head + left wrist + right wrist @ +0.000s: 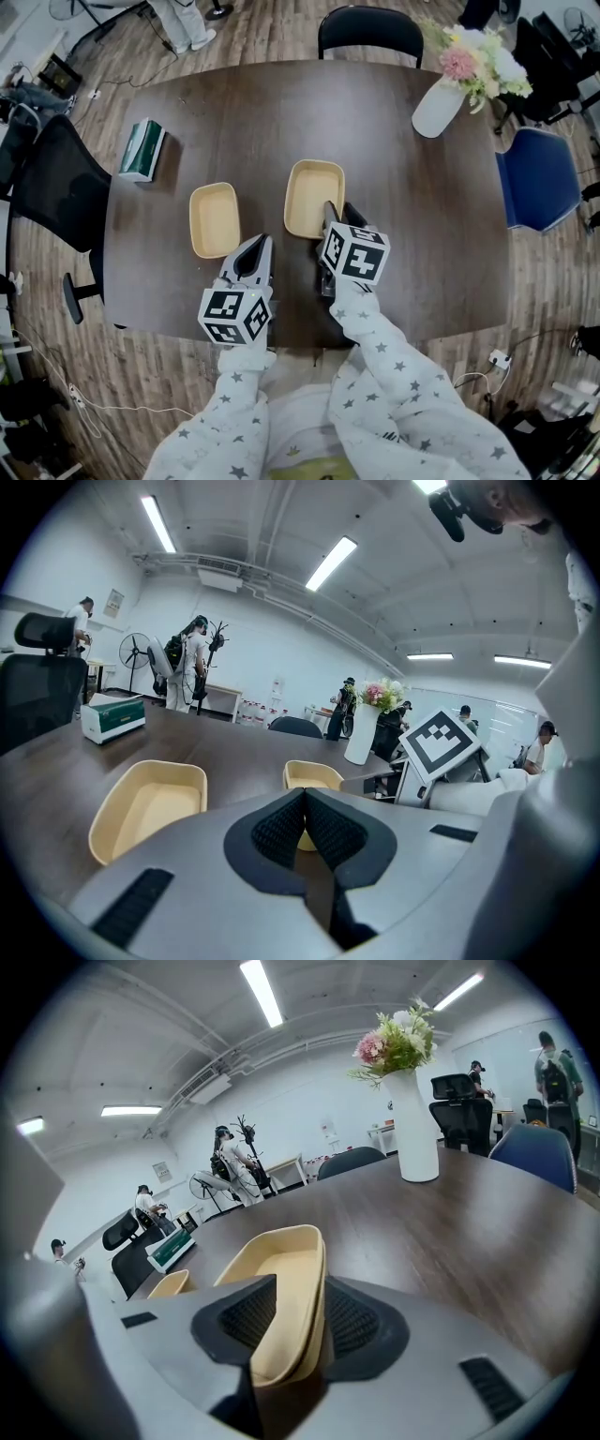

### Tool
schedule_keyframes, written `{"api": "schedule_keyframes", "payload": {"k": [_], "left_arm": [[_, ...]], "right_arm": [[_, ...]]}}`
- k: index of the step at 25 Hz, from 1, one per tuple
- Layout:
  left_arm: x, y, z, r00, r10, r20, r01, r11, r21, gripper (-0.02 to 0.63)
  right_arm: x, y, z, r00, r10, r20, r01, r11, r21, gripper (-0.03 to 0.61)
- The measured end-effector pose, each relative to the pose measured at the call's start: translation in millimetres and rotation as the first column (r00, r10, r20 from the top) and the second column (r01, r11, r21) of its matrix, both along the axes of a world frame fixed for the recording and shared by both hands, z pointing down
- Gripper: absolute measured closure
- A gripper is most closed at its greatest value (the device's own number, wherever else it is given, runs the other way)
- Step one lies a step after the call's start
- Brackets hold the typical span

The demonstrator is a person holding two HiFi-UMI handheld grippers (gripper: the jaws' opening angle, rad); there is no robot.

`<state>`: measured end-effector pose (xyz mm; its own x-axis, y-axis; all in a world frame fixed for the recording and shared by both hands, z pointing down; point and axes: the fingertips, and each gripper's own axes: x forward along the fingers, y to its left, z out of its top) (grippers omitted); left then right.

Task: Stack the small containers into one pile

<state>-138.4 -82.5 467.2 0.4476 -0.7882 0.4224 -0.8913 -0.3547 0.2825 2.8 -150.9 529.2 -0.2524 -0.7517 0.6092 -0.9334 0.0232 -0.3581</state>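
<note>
Two small tan containers lie side by side on the dark table (412,234). The left container (214,218) (150,803) is empty and sits just ahead and to the left of my left gripper (258,243) (305,799). That gripper is shut with nothing between its pads. My right gripper (333,214) (291,1290) sits at the near right corner of the right container (313,195) (281,1260). The container's side wall stands between its jaws, which are spread and do not pinch it. The left container (169,1285) also shows small in the right gripper view.
A green and white box (142,149) lies at the table's far left. A white vase of flowers (441,105) stands at the far right. A black chair (370,33) is behind the table, a blue chair (536,178) at the right, a black office chair (56,187) at the left.
</note>
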Motion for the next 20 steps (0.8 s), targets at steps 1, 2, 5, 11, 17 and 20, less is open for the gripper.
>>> {"api": "schedule_keyframes", "payload": {"k": [1,2,5,11,17,20], "left_arm": [[-0.6,-0.5,-0.1,1.0,-0.003,0.0,0.003,1.0,0.002,0.589],[-1.1,-0.7,-0.3,1.0,-0.005,0.0,0.005,1.0,0.003,0.589],[-3.9,0.6,-1.5,1.0,-0.02,0.0,0.02,1.0,0.01,0.589],[-1.3,7.6,-7.4,0.998,-0.06,0.008,0.06,0.998,0.026,0.589],[-4.3,14.8,-23.5,0.99,-0.14,0.016,0.139,0.989,0.049,0.589],[-5.7,23.9,-28.9,0.984,-0.176,0.019,0.174,0.983,0.059,0.589]], "right_arm": [[0.6,-0.1,-0.1,1.0,-0.004,-0.005,0.004,1.0,0.004,0.431],[1.6,-0.2,-0.5,1.0,-0.008,-0.011,0.008,1.0,0.008,0.423],[3.1,0.9,-4.8,0.999,-0.026,-0.026,0.027,0.999,0.024,0.417],[3.2,7.0,-20.5,0.993,-0.11,-0.044,0.113,0.992,0.058,0.422],[-14.8,10.3,-39.1,0.971,-0.24,-0.018,0.24,0.967,0.085,0.516],[-27.9,15.6,-47.4,0.953,-0.304,0.009,0.302,0.948,0.099,0.534]]}}
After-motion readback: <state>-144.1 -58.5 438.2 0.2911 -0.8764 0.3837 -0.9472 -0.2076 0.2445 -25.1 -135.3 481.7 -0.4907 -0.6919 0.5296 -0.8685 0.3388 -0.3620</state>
